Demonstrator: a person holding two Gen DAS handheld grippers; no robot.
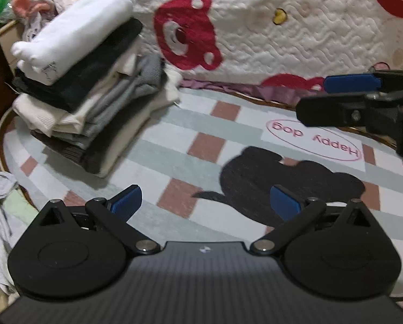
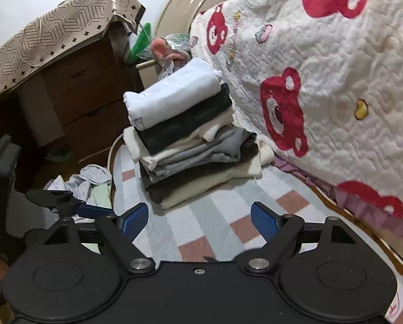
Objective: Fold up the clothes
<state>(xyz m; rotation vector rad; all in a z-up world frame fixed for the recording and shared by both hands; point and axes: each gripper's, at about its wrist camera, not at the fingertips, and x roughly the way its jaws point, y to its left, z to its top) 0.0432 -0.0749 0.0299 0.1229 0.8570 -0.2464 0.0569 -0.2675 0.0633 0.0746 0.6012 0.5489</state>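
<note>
Left wrist view: the left gripper [image 1: 205,202] hangs over a checked rug [image 1: 174,124], tilted downward, its jaws spread wide with nothing between them.
Left pads: two blue fingertips [image 1: 127,202], clear of any cloth, above a black dog shape [image 1: 290,186] printed on the rug.
Right gripper, seen from the left: it [image 1: 312,97] reaches in from the right edge, roughly level, lying on its side above the "Happy dog" lettering [image 1: 313,140].
Right wrist view: the right gripper [image 2: 200,220] is angled gently down over the rug, jaws set wide apart and empty.
Left gripper, seen from the right: its black frame and one blue pad enter at the left edge, just beside the right gripper's left finger.
Folded clothes: a stack [image 2: 190,140] sits on the rug's far corner, well ahead of both grippers, touching neither; a white piece [image 1: 72,32] lies on top, then a black one, then cream and grey layers.
Loose clothes: a crumpled grey and pale green heap [image 2: 85,181] lies off the rug's left edge.
Behind the stack: a white quilt with red bears [image 2: 323,81] hangs down to the rug.
Far left: a brown chest of drawers [image 2: 85,91] under a patterned cloth [image 2: 53,35].
</note>
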